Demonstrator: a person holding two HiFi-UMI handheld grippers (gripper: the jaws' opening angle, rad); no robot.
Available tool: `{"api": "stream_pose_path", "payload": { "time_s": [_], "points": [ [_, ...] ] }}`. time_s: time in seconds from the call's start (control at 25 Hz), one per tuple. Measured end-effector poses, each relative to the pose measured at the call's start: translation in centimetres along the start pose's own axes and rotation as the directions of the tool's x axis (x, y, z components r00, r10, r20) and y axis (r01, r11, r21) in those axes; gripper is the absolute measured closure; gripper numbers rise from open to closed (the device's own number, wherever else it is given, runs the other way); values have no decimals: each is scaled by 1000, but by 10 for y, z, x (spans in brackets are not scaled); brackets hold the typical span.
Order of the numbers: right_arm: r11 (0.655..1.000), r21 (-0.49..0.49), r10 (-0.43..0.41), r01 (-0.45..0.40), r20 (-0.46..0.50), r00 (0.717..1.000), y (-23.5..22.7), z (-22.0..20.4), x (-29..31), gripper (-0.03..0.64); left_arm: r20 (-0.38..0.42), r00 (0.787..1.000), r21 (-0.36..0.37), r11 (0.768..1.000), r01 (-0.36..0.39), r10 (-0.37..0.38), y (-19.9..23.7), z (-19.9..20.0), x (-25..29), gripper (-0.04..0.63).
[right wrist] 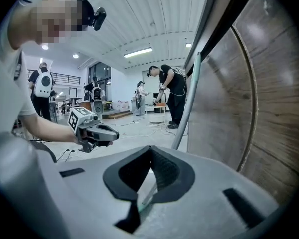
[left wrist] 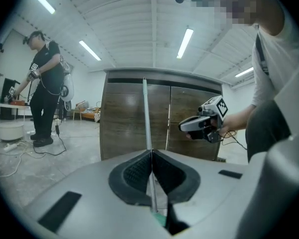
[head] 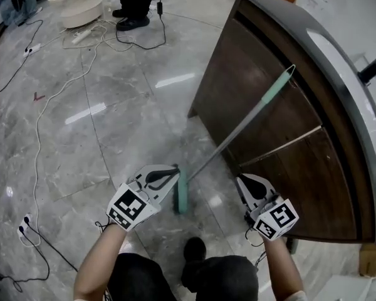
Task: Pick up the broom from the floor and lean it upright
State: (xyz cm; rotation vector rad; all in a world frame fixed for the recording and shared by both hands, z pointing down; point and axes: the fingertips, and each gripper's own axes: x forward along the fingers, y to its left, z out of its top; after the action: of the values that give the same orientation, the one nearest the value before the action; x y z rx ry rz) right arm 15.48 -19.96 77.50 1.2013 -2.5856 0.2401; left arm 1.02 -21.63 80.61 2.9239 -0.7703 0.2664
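Squeezing the broom [head: 238,130] with the left gripper [head: 173,172], with jaws shut tight on the thin pole, low down, just above the green brush [head: 182,199]. Going up and away from those jaws and seeming to rest its top end on the front of the brown desk [head: 238,74]. Standing with the brush on the shiny floor [head: 113,137], right below the jaws. Holding the right gripper [head: 243,182] off to the side, with jaws closed together and nothing between them, and with the pole well apart, out ahead of them.

Looking almost done, judging by the lean. Probably needing only a careful let-go.

Possibly going wrong like this: sliding out at the bottom, because of the slippery floor under the brush. Slipping sideways along the smooth, curved desk front at the top, and then falling flat. Getting knocked over by the left jaws opening with a jerk, or by a bump while pulling away. Tipping back off the desk, if standing too straight with too little weight leaning on it.
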Motion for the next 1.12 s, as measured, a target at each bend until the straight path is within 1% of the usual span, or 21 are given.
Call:
{"api": "stream_pose_path", "payload": {
  "time_s": [0.08, 0.16, 0.28, 0.36, 0.48, 0.6, 0.72, 0.8, 0.88, 1.04, 1.12],
  "points": [
    [1000, -18, -3, 3, -19, 1000, 0, -8, 4, 617, 18, 1000, -21, 1000, 1, 0, 0, -5, 2, 586],
    [999, -48, -5, 3, -41, 999, 2, -9, 5, 617, 28, 999, -45, 999, 17, -16, -6, -4, 3, 586],
    [996, -89, -9, 4, -64, 998, 6, 2, 3, 617, 31, 998, -89, 995, 48, -45, -15, 8, 4, 586],
    [997, -81, 2, -8, -75, 997, 8, 15, 5, 617, 37, 998, -131, 990, 48, -43, -17, 23, 0, 586],
    [999, -34, 19, -23, -96, 995, 11, 36, 9, 617, 27, 999, -194, 981, 29, -24, -18, 46, -14, 586],
    [1000, 22, 19, -16, -116, 993, 12, 62, 6, 617, -4, 1000, -232, 973, 1, -2, -19, 72, -30, 586],
    [998, 58, -2, 10, -134, 991, 7, 91, -6, 617, -42, 999, -281, 959, -35, 24, -21, 104, -42, 586],
    [996, 78, -18, 30, -157, 987, 4, 107, -15, 617, -80, 996, -288, 956, -47, 25, -22, 125, -48, 586],
    [994, 103, -14, 34, -186, 983, 6, 125, -28, 617, -118, 993, -289, 956, -56, 22, -27, 146, -54, 586],
    [994, 106, 16, 7, -219, 976, 9, 180, -60, 617, -178, 984, -284, 956, -77, 27, -39, 193, -57, 586],
    [993, 117, 29, -2, -232, 972, 10, 211, -74, 617, -198, 980, -304, 949, -86, 26, -42, 228, -61, 586]
  ]
}}
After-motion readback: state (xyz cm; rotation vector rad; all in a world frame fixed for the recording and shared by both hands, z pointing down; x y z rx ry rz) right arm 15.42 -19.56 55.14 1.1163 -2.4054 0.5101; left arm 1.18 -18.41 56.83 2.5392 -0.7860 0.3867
